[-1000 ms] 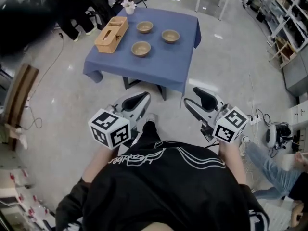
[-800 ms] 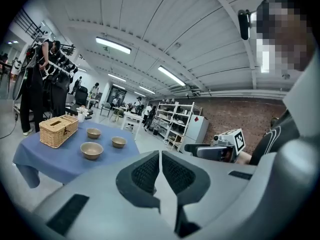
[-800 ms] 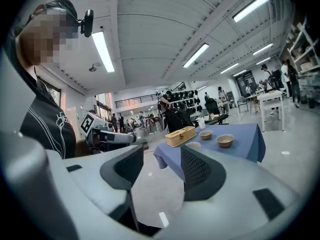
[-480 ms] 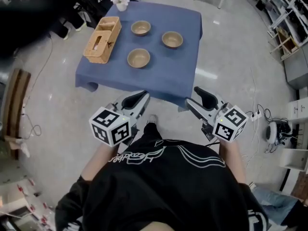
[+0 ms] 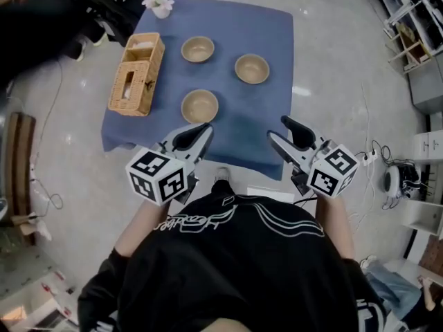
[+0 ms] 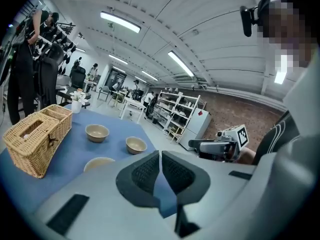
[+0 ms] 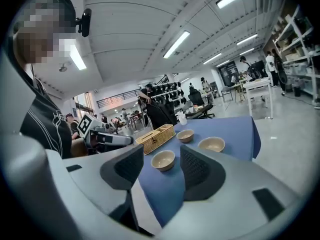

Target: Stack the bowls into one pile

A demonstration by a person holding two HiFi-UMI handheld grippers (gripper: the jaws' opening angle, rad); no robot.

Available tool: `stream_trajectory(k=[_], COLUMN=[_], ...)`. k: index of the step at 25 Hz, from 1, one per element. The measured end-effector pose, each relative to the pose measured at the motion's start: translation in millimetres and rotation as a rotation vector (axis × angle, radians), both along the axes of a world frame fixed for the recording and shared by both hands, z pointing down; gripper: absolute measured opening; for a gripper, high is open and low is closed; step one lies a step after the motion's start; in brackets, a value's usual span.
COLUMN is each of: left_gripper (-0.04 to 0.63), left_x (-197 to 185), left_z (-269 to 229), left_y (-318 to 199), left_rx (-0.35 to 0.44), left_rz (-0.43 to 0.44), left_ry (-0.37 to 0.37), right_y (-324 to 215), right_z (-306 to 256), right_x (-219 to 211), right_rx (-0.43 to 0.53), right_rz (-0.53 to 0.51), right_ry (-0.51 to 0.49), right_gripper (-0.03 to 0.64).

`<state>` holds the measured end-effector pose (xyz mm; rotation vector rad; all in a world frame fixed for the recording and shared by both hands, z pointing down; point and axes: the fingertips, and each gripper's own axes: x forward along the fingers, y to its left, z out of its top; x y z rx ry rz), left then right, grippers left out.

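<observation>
As a person in a black top [image 5: 235,268] stands at a square surface draped in blue cloth [image 5: 263,137], no bowl has yet been stacked.

A rectangular woven wicker box [image 5: 136,75] lies along the cloth's left side. Both tools sit at the near edge: the left hand-held gripper [image 5: 205,128] has its jaws pressed together on nothing, and the right hand-held gripper [image 5: 277,128] has its jaws spread and empty. Three small round tan bowls rest upright and well apart: the nearest bowl [image 5: 200,106], the right-hand bowl [image 5: 252,68] and the far bowl [image 5: 198,49]. They look rigid, light and smooth, so probably slippery and easy to chip. Pinching the rim wall, one pad inside and one outside, seems the surest hold.
</observation>
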<state>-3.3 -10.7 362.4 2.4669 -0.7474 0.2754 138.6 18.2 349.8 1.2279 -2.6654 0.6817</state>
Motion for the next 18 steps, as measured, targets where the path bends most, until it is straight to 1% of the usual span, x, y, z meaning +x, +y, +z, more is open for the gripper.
stream_trajectory(k=[9, 18], left_gripper=[0.035, 0.035], left_x=[3.8, -0.8], left_z=[14.3, 35.4], left_y=[-70.9, -121.9], left_rx=[-0.022, -0.036], left_rz=[0.042, 0.058], left_ry=[-0.012, -0.039], right_y=[-65.0, -116.5], right_z=[19.0, 46.4], right_x=[3.9, 13.5], right_rx=[-0.052, -0.105], right_rz=[0.06, 0.126], right_ry=[0.007, 0.031], right_gripper=[0.235, 0.235])
